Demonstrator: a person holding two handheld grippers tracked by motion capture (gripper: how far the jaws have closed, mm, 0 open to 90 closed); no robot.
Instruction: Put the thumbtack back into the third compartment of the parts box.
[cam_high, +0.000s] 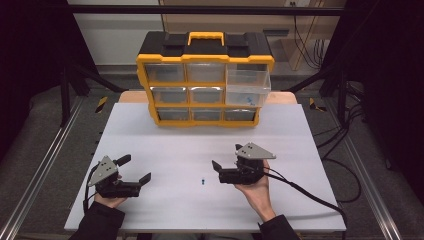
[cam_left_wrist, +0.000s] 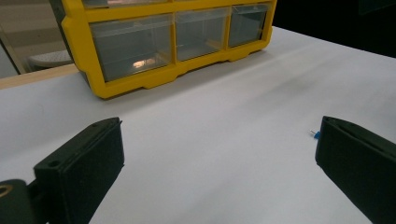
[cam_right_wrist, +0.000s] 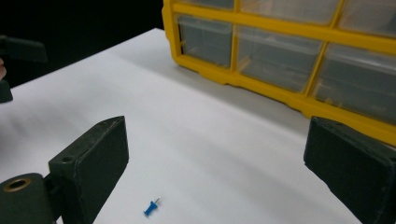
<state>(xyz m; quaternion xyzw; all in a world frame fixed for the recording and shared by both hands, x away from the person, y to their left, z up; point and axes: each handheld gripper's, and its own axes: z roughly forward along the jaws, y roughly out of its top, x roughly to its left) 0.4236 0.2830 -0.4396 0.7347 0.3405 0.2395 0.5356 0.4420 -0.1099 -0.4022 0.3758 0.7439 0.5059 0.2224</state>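
Note:
A small blue push pin (cam_high: 203, 181) lies on the white table (cam_high: 180, 135), between my two grippers. My left gripper (cam_high: 135, 168) rests at the front left, open, with nothing between its jaws. In the left gripper view the left gripper (cam_left_wrist: 219, 135) has the pin (cam_left_wrist: 315, 135) just beside its right jaw. My right gripper (cam_high: 227, 156) stands open a little right of the pin. The right gripper view puts the pin (cam_right_wrist: 152, 207) low between the wide-apart jaws of the right gripper (cam_right_wrist: 217, 140), near the left one.
A yellow and black drawer organizer (cam_high: 205, 80) stands at the back middle of the table, its clear right-hand drawer (cam_high: 247, 86) pulled out. Black cables (cam_high: 310, 195) trail off the right gripper. Metal frame rails run along both sides.

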